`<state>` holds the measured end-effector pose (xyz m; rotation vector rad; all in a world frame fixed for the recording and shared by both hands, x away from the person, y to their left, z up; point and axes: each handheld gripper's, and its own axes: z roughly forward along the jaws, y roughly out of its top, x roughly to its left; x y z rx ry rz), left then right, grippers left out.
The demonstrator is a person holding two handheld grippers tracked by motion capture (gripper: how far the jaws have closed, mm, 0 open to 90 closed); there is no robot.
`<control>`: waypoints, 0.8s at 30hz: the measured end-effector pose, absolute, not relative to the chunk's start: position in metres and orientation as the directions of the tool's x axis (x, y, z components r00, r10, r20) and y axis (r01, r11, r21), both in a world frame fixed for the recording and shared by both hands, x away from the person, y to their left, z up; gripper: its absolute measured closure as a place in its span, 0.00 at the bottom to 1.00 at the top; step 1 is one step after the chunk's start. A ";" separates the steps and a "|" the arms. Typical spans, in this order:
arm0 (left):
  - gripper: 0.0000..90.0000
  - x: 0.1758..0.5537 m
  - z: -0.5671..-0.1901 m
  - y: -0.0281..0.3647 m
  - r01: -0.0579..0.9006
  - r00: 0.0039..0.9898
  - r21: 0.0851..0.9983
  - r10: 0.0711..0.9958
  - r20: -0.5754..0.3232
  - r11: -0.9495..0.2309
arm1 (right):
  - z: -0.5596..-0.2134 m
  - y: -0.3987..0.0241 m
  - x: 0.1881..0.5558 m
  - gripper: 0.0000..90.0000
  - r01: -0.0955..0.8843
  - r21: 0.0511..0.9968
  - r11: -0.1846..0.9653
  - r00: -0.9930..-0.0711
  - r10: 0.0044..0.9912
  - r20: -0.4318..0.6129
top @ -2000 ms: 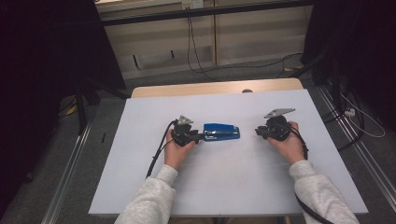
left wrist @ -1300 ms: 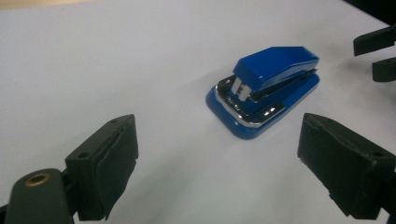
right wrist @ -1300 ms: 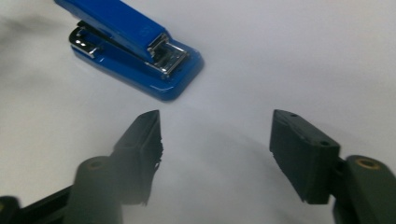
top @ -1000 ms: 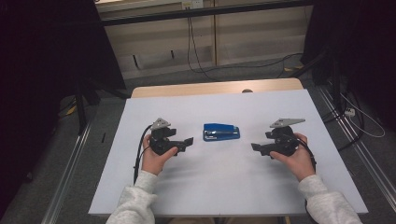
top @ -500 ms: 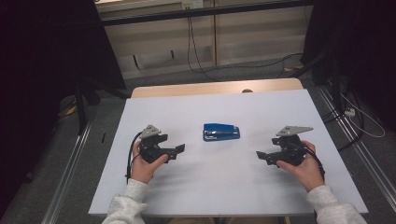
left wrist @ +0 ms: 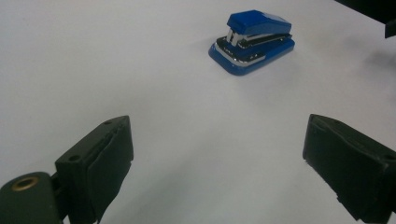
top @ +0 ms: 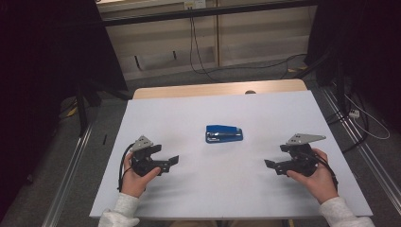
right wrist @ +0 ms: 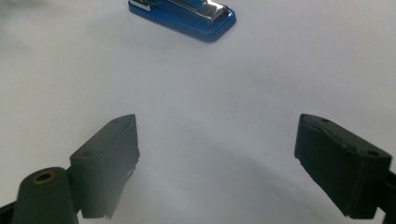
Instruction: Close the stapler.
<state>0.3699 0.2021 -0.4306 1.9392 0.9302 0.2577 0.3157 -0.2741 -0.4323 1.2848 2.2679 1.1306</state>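
white table (top: 156, 118) under dim light, blue stapler (top: 224, 134) near its middle. left gripper (top: 171, 161) and right gripper (top: 270, 165) sit well apart either side of the stapler, both spread wide and empty. a one-sided nudge would probably skid it on that slick top

From my seat, the white desk (top: 236, 189) lies bare between my left hand-held gripper (top: 171, 161) and my right hand-held gripper (top: 270, 165); both sit well apart with their jaws spread wide and nothing between them. The one thing standing on the surface is the blue stapler (top: 224, 133), toward the middle, clear on every side. Either hand-held gripper has an open, unblocked path to it across plain desk.
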 end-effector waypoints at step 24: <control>0.10 0.337 -0.434 0.236 0.504 0.679 0.817 0.713 -0.175 -0.279 | -0.428 -0.285 0.291 0.15 0.571 0.766 0.294 -0.569 0.815 0.112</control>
